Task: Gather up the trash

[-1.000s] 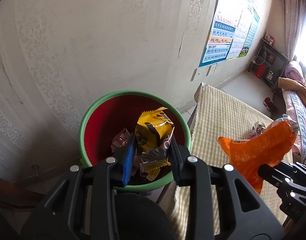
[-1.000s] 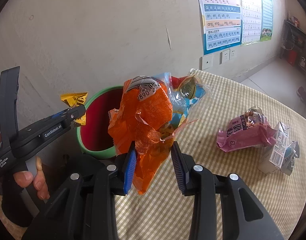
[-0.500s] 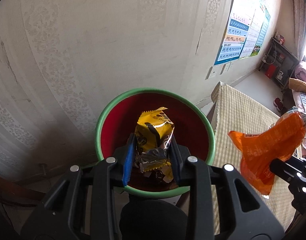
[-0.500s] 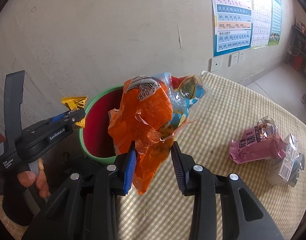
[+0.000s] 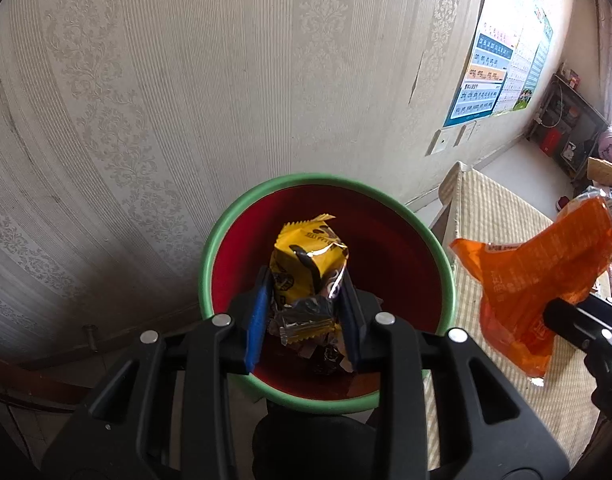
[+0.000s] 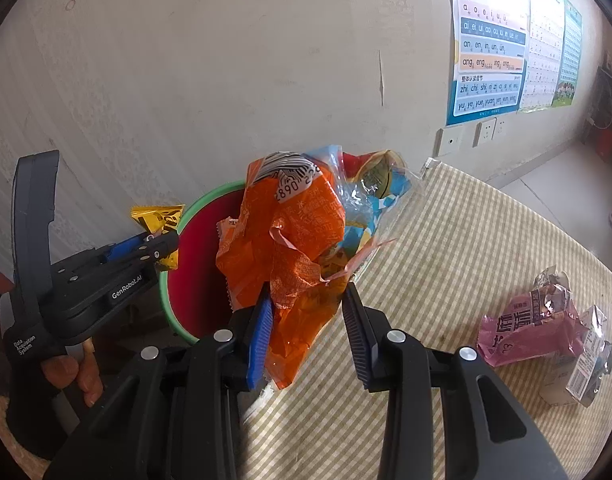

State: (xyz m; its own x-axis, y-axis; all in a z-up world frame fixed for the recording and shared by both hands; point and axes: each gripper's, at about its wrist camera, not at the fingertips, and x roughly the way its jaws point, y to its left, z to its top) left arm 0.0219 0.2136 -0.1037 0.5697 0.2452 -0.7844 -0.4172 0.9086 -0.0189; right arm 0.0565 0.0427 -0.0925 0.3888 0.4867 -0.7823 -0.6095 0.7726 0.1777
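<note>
While the yellow wrapper (image 5: 306,264) is pinched by the left gripper (image 5: 304,312) over the bin (image 5: 326,180), and orange wrappers (image 6: 290,256) by the right gripper (image 6: 306,316) beside it, release is judged next.

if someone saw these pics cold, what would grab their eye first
Probably the bright orange wrapper, bunched with a clear blue bag in the right gripper, held above the checked tablecloth beside the bin. Next, the green-rimmed red bin against the wall, with the left gripper holding a yellow snack wrapper right over its opening. Farther right on the table lie a crumpled pink packet and a small carton.
</note>
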